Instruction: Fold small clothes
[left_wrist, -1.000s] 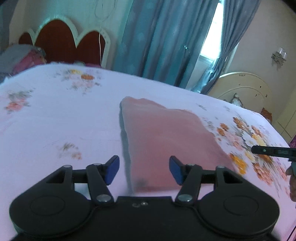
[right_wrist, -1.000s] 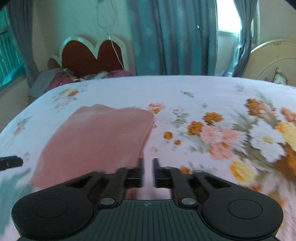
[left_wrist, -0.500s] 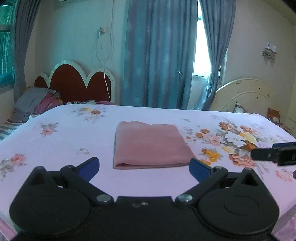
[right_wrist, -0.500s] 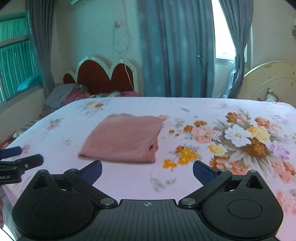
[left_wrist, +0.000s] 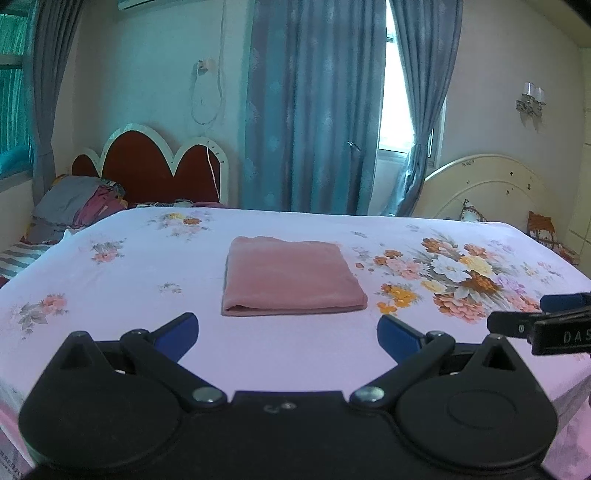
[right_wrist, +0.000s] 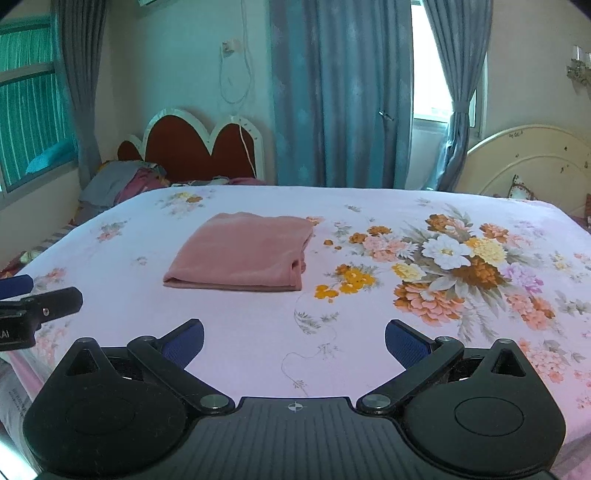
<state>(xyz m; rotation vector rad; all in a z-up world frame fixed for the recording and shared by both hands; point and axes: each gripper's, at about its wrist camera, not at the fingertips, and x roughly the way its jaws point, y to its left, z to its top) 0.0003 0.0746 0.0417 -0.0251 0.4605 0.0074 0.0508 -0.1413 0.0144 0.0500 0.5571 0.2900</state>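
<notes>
A pink garment (left_wrist: 291, 275) lies folded into a flat rectangle in the middle of the floral bedsheet (left_wrist: 110, 295); in the right wrist view the same pink garment (right_wrist: 243, 254) sits left of centre. My left gripper (left_wrist: 287, 334) hovers above the near part of the bed, open wide, nothing between its blue pads, well short of the garment. My right gripper (right_wrist: 294, 341) is likewise open and empty, back from the cloth. Each gripper's tip shows at the edge of the other's view.
A big flower print (right_wrist: 454, 266) covers the right side of the sheet. A pile of clothes (left_wrist: 77, 210) lies by the red headboard (left_wrist: 159, 170) at the back left. Blue curtains (left_wrist: 314, 107) and a cream headboard (left_wrist: 487, 188) stand behind the bed.
Both grippers pulled back and up from the garment and opened wide; the right one was nearly closed at the cloth's edge a second ago. The garment now lies folded, untouched.
</notes>
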